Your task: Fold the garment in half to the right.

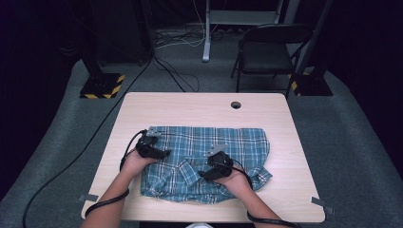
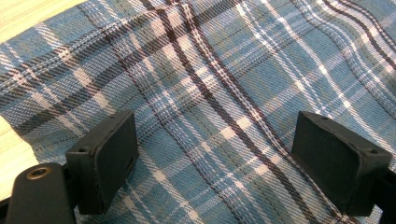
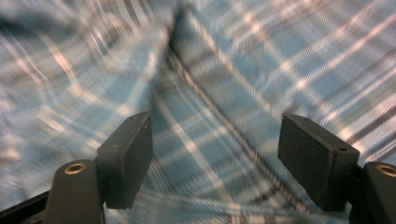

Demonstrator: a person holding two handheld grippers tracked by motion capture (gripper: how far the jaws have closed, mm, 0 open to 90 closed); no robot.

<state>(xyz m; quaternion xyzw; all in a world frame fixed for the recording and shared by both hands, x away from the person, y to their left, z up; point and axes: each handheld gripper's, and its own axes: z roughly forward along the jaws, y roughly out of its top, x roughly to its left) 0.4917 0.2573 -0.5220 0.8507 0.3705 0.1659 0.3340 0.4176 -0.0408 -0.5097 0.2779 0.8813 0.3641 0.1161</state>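
On the light wooden table (image 1: 290, 142), in the high view, your blue-and-white plaid cotton shirt (image 1: 237, 142) lies spread across the middle, its lower edge near your side and partly folded into rumpled layers. Your left gripper (image 1: 164, 153) rests over the shirt's left edge, your left hand (image 1: 135, 161) just behind it on the cloth's border. Your right gripper (image 1: 203, 174) sits over the folded lower part of the shirt, with your right hand (image 1: 236, 179) behind it. A black folding chair (image 1: 266, 50) stands on the grey floor beyond the table, and a round cable hole (image 1: 235, 105) marks the far side of the tabletop.

In the left gripper view, your two black jaws stand wide apart above flat plaid cloth (image 2: 219, 88), with nothing pinched between them; a strip of bare table (image 2: 28, 14) shows at the upper left corner.

In the right gripper view, the picture is blurred, yet your jaws are plainly spread, hanging over the shirt (image 3: 224, 93) where a raised fold runs up between them. The pads press on nothing.
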